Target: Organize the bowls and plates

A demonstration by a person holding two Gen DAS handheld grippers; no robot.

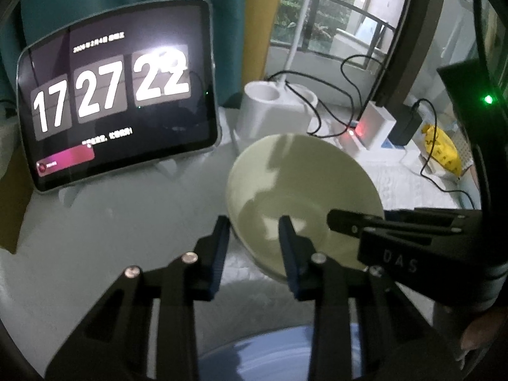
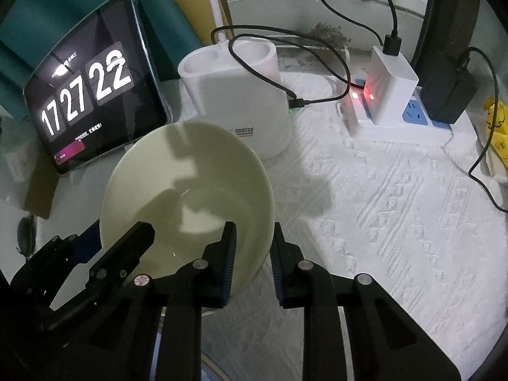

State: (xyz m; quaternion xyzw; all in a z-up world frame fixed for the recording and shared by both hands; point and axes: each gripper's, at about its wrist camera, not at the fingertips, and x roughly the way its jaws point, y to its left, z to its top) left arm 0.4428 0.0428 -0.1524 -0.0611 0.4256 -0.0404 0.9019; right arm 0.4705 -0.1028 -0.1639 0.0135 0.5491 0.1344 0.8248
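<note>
A pale green bowl (image 1: 301,190) is held tilted above the table; it also shows in the right wrist view (image 2: 187,190). My left gripper (image 1: 254,238) straddles its left rim, one finger outside and one inside, with a gap to the rim. My right gripper (image 2: 252,244) is shut on the bowl's right rim, one finger inside and one outside. The right gripper's finger (image 1: 349,220) reaches over the bowl in the left wrist view. A blue plate (image 1: 270,355) lies below the left gripper.
A tablet (image 1: 117,95) showing a clock stands at the back left. A white lamp base (image 2: 238,95) with cables stands behind the bowl. A power strip (image 2: 397,120) with chargers lies at the back right. A yellow bag (image 1: 443,149) lies at the right. A white textured cloth (image 2: 381,206) covers the table.
</note>
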